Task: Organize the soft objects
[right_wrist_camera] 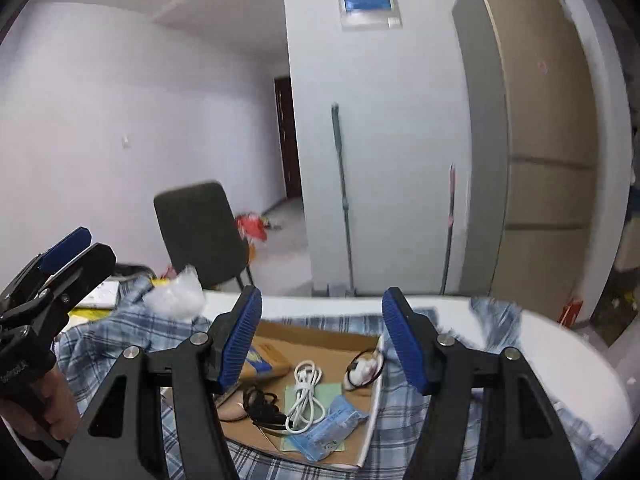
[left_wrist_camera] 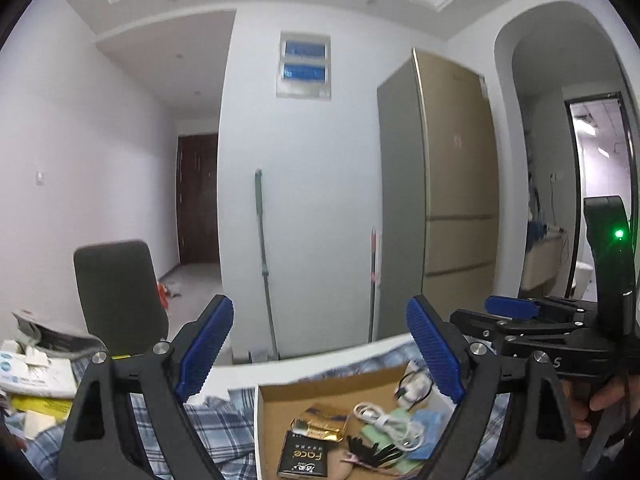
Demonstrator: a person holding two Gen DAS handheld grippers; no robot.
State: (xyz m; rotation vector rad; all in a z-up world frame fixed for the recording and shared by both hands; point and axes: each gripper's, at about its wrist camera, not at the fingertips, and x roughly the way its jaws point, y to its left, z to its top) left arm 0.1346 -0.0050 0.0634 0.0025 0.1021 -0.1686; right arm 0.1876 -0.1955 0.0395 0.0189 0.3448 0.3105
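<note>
A blue plaid cloth (left_wrist_camera: 224, 420) (right_wrist_camera: 120, 332) lies rumpled over the white table (right_wrist_camera: 560, 344). On it sits a shallow cardboard box (left_wrist_camera: 320, 388) (right_wrist_camera: 320, 336) holding a coiled white cable (left_wrist_camera: 388, 420) (right_wrist_camera: 306, 396), a soft blue packet (left_wrist_camera: 430, 424) (right_wrist_camera: 332, 428), a black packet (left_wrist_camera: 304, 458) and other small items. My left gripper (left_wrist_camera: 320, 354) (right_wrist_camera: 64, 256) hovers above the box, open, with nothing between its blue pads. Just to its right, my right gripper (right_wrist_camera: 322, 342) (left_wrist_camera: 500, 314) is also open and empty above the box.
A crumpled white plastic bag (right_wrist_camera: 176, 292) and a pile of papers (left_wrist_camera: 32, 368) lie at the table's left. Beyond the table stand a dark chair (left_wrist_camera: 116, 292) (right_wrist_camera: 200, 232), a mop handle (left_wrist_camera: 262, 248) against the wall and a beige fridge (left_wrist_camera: 456, 184) (right_wrist_camera: 548, 160).
</note>
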